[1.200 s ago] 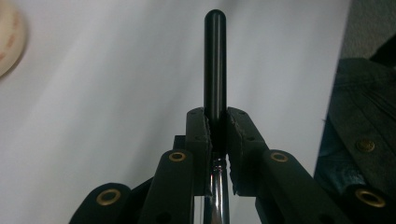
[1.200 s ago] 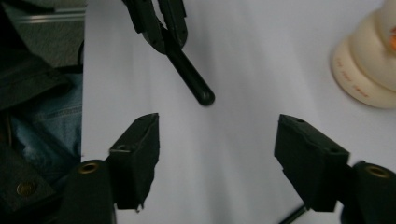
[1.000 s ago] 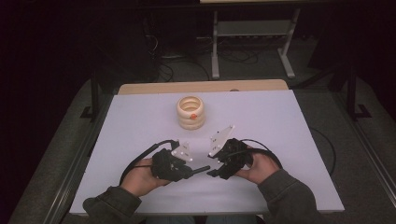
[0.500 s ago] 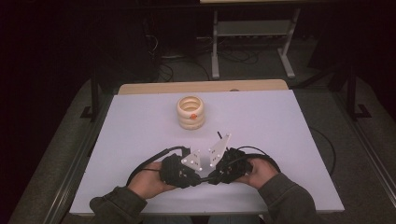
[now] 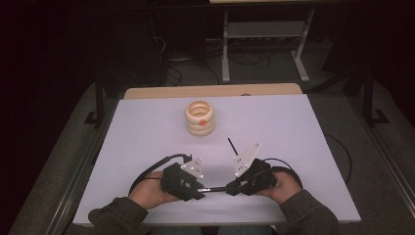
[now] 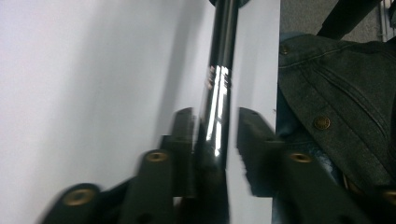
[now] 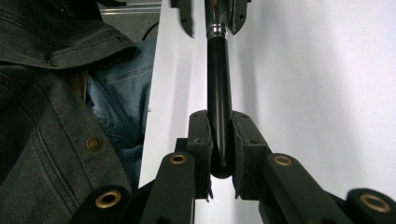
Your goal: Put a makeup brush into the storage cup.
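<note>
Spanning the gap between both grippers near the front edge of the white surface point(image 5: 147, 127), a slim glossy black rod point(image 5: 215, 189) is clamped by the right gripper point(image 7: 220, 140). The left gripper view shows the left gripper point(image 6: 215, 135) with a gap beside the rod, its jaws just having been opening. Since a second ago the hands have drawn together, well short of the cream ring stack point(image 5: 200, 118).

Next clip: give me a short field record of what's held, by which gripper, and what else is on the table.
held thing: black pen, lying level between the two grippers
right gripper: shut on the pen's rounded end
left gripper: at the pen's other end; jaws have just been opening, gap on one side
table: white top
also on table: stack of rings, untouched
</note>
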Available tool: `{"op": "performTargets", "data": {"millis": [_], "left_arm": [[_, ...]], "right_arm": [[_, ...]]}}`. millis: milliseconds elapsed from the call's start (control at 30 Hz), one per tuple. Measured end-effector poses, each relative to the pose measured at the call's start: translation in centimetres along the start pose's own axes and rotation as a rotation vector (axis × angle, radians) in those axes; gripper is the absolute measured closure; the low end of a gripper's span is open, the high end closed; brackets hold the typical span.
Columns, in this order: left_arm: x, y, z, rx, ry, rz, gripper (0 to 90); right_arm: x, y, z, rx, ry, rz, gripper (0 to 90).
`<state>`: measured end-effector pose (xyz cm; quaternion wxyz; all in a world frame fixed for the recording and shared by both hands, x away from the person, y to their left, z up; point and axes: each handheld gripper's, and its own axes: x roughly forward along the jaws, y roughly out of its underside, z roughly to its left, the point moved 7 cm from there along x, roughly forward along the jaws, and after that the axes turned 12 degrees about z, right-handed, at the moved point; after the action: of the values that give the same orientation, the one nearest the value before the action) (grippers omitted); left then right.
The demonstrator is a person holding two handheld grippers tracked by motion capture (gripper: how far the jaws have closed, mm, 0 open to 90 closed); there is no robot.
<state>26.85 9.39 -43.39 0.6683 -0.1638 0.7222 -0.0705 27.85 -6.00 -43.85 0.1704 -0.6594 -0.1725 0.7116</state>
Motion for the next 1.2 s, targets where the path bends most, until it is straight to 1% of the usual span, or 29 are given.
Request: {"op": "performTargets", "data": {"millis": [67,100,133,167,200,233,267,300,333,367,400,433,467,500,533,567,600,633,700,733,767,800,833,967,1000,1067,1100,1133,1200], "left_arm": [[0.0,0.1,-0.1,0.025,0.001,0.013,74.7],[0.0,0.1,-0.3,0.029,0.006,0.022,75.5],[0.1,0.2,-0.3,0.035,-0.002,0.035,75.6],[0.3,0.2,-0.4,0.041,-0.013,0.063,75.7],[0.3,0.2,-0.4,0.041,-0.013,0.063,75.7],[0.4,0.2,-0.6,0.050,-0.019,0.086,75.7],[0.5,0.1,-0.7,0.059,-0.024,0.099,75.7],[0.5,0.1,-0.7,0.073,-0.028,0.111,75.7],[0.5,0.0,-0.8,0.074,-0.028,0.111,75.8],[0.4,-0.1,-0.8,0.077,-0.029,0.107,75.8],[0.3,-0.2,-0.8,0.084,-0.031,0.104,75.8],[0.2,-0.3,-0.9,0.087,-0.029,0.097,75.9],[0.1,-0.4,-1.0,0.090,-0.028,0.090,75.8],[0.1,-0.4,-1.1,0.086,-0.023,0.084,75.8],[0.0,-0.3,-1.1,0.083,-0.018,0.072,75.8],[0.0,-0.3,-1.1,0.083,-0.018,0.072,75.6],[-0.1,-0.3,-1.1,0.080,-0.021,0.059,75.0],[-0.1,-0.2,-1.1,0.069,-0.011,0.041,74.2],[-0.2,0.0,-1.0,0.048,0.011,0.003,62.0],[-0.2,0.2,-1.0,0.046,0.024,-0.007,62.0],[-0.3,0.7,-0.8,0.037,0.031,-0.025,57.5],[-0.3,0.7,-0.8,0.037,0.031,-0.025,56.3],[-0.3,1.0,-0.7,0.015,0.040,-0.047,55.9],[-0.4,0.9,-0.6,0.008,0.040,-0.059,57.2],[-0.4,0.7,-0.6,0.017,0.036,-0.060,62.2],[-0.4,0.6,-0.7,0.020,0.039,-0.057,68.4],[-0.4,0.6,-0.7,0.023,0.044,-0.055,68.4],[-0.5,0.6,-0.7,0.026,0.045,-0.054,72.6],[-0.6,0.6,-0.6,0.017,0.059,-0.063,74.9]], "right_arm": [[0.1,0.0,0.1,-0.004,0.007,0.007,77.4],[0.4,-0.1,-0.2,0.023,0.028,0.019,64.2],[0.5,-0.1,-0.3,0.046,0.027,0.019,53.9],[0.7,-0.1,-0.5,0.068,0.032,0.029,52.3],[0.7,-0.1,-0.5,0.068,0.032,0.029,52.3],[0.9,-0.2,-0.5,0.084,0.007,0.039,53.4],[1.0,-0.5,-0.3,0.048,0.011,0.039,56.4],[1.0,-0.5,-0.3,0.048,0.011,0.039,56.4],[1.2,-0.9,0.1,0.034,0.001,0.054,57.5],[1.2,-0.9,0.1,0.034,0.001,0.054,57.5],[1.6,-1.2,0.4,0.010,0.002,0.076,62.1],[1.7,-1.3,0.5,0.000,-0.001,0.084,65.8],[1.9,-1.4,0.7,-0.010,-0.008,0.092,74.0],[2.0,-1.4,0.8,-0.017,-0.019,0.098,77.2],[2.1,-1.3,0.9,-0.029,-0.014,0.101,77.6],[2.1,-1.3,0.9,-0.029,-0.014,0.101,77.6],[2.2,-1.3,1.0,-0.019,-0.018,0.099,77.9],[2.2,-1.2,1.0,-0.017,-0.016,0.092,78.0],[2.1,-1.0,1.1,-0.018,-0.005,0.084,78.1],[2.1,-1.0,1.1,-0.018,-0.005,0.084,78.1],[1.9,-0.6,1.2,-0.009,0.002,0.063,78.1],[1.9,-0.6,1.2,-0.009,0.002,0.063,78.1],[1.7,-0.3,1.2,0.002,0.006,0.041,78.1],[1.7,-0.4,1.2,-0.002,0.022,0.029,78.1],[1.8,-0.7,1.3,-0.016,0.032,0.020,78.0],[1.8,-0.9,1.3,-0.019,0.041,0.019,78.1],[1.8,-1.0,1.3,-0.023,0.051,0.020,78.0],[1.9,-1.1,1.3,-0.030,0.055,0.016,78.0],[1.9,-1.1,1.3,-0.034,0.062,0.012,77.7]]}}
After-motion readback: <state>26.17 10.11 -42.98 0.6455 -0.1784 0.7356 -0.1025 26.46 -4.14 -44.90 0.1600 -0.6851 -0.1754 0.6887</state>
